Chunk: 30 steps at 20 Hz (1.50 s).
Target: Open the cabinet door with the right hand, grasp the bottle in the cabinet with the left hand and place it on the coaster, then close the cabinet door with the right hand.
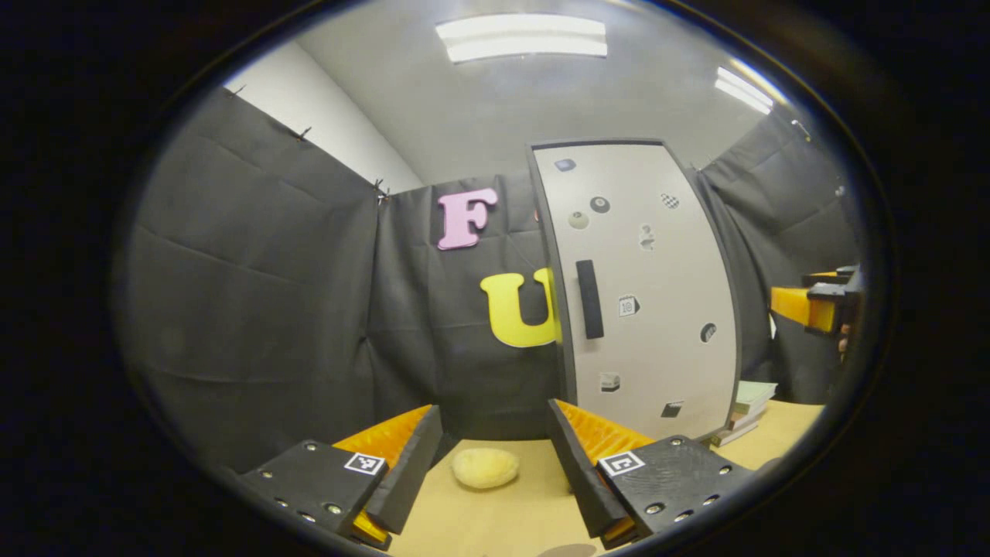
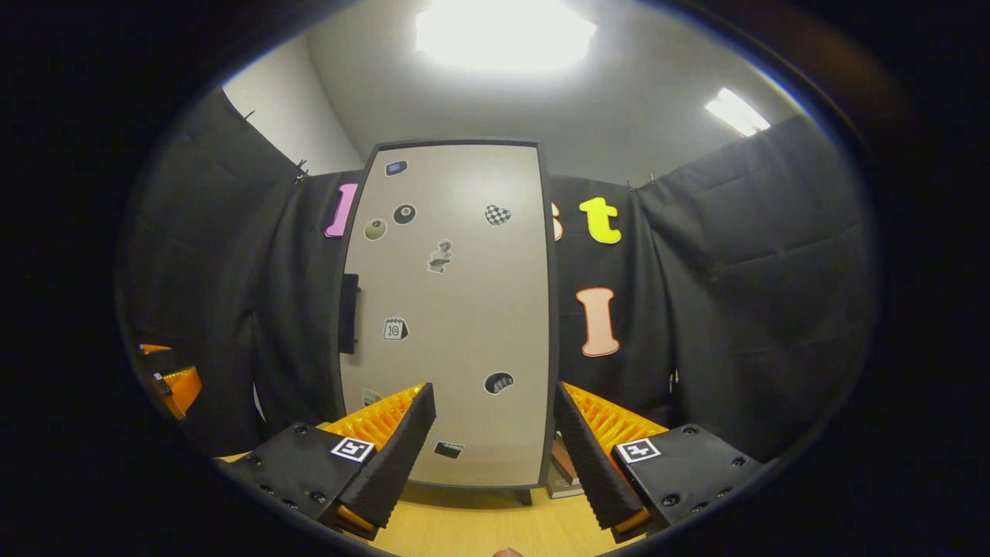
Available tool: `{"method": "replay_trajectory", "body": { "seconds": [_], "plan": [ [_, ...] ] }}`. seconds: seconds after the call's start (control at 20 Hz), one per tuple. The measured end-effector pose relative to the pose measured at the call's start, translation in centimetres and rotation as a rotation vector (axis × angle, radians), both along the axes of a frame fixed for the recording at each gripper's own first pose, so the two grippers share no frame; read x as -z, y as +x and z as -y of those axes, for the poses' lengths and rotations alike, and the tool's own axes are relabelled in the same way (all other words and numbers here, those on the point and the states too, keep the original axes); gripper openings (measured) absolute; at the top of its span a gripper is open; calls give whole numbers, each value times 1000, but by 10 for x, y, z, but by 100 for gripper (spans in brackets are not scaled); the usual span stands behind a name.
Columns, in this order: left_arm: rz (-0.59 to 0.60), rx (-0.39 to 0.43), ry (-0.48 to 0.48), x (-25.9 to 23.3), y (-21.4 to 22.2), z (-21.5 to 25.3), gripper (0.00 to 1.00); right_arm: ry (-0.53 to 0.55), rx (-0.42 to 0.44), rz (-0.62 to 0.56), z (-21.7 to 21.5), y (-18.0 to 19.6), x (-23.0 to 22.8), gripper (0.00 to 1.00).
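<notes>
Evidently the cabinet door (image 2: 452, 309) is stiff and light; take its dark handle (image 2: 349, 313) at nine o'clock. Right gripper (image 2: 495, 441) and left gripper (image 1: 495, 464) both gape, empty.

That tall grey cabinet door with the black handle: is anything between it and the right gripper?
No. In the right gripper view, only bare wooden tabletop separates the open right gripper from the shut grey cabinet door.
</notes>
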State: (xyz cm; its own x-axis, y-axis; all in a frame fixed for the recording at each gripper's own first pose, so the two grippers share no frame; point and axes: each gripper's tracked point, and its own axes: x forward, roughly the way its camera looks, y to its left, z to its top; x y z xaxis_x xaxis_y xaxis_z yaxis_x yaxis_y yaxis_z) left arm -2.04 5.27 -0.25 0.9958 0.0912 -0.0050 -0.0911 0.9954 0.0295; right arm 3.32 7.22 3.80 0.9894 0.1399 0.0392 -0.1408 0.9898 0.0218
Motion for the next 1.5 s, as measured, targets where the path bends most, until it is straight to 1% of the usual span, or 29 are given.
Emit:
{"method": "replay_trajectory", "body": {
  "seconds": [0.05,0.1,0.15,0.2,0.3,0.35,0.45,0.5,0.7,1.0,1.05,1.1,1.2,1.35,1.45,1.5],
  "plan": [
    [-2,-15,1,1,-3,-8,82,4,-12,12,-9,5,-8,97],
    [-5,-32,4,2,-5,-17,84,9,-27,19,-19,10,-13,97],
    [-7,-52,9,2,-7,-26,84,13,-41,23,-30,16,-18,98],
    [-8,-71,14,2,-12,-36,82,17,-55,23,-40,21,-21,98],
    [-8,-109,22,3,-19,-54,82,15,-77,30,-58,32,-29,98],
    [-9,-128,28,2,-23,-64,84,14,-86,29,-67,37,-32,98],
    [-17,-170,42,4,-34,-84,84,18,-117,17,-89,47,-34,98],
    [-19,-191,47,6,-39,-94,82,23,-131,16,-99,51,-37,98],
    [-39,-274,55,11,-63,-133,82,42,-174,16,-137,69,-48,98],
    [-66,-370,50,18,-84,-178,82,23,-210,-40,-188,110,-45,98],
    [-69,-382,51,19,-85,-184,84,18,-213,-59,-195,117,-43,98],
    [-73,-394,52,22,-89,-190,82,13,-215,-86,-202,124,-37,97],
    [-82,-418,51,27,-100,-200,82,0,-208,-151,-211,137,-23,98],
    [-94,-448,55,29,-110,-212,84,13,-222,-222,-228,151,-7,98],
    [-98,-462,65,29,-116,-220,82,14,-221,-230,-235,156,-5,98],
    [-100,-468,70,28,-119,-223,84,18,-215,-222,-237,158,-6,97]
  ]
}}
